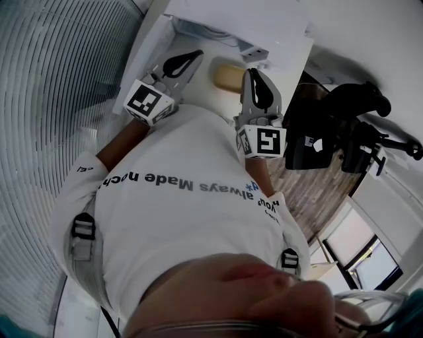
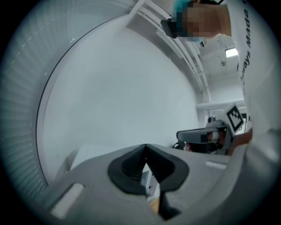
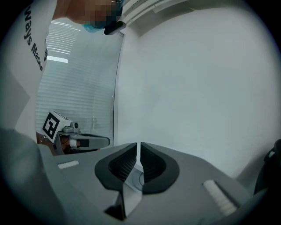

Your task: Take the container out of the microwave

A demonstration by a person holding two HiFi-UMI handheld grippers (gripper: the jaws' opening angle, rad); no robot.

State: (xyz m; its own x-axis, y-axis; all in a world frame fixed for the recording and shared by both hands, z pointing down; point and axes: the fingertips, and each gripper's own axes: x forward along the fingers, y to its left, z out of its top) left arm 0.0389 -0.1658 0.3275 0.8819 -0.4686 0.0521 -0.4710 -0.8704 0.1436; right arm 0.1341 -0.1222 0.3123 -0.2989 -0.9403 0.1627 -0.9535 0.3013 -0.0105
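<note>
Jaws drawn almost together and empty on both grippers, held side by side in front of our chest.

We see the left gripper's (image 2: 145, 149) tips meeting and the right gripper's (image 3: 138, 147) pads a thin slit apart, with nothing between either pair. Ahead of them a tan rounded thing (image 1: 228, 78) lies on a white surface (image 1: 196, 82) under a white box (image 1: 264, 20). We judge that it may be the container and the box the microwave, but we cannot tell either for sure, nor how any door stands. So the scene fits a container that sits inside the box and one that stands out on the surface. Either way, we do well to keep both grippers level and clear of the tan thing. Any grip on a container would need jaws spread far wider than these.
</note>
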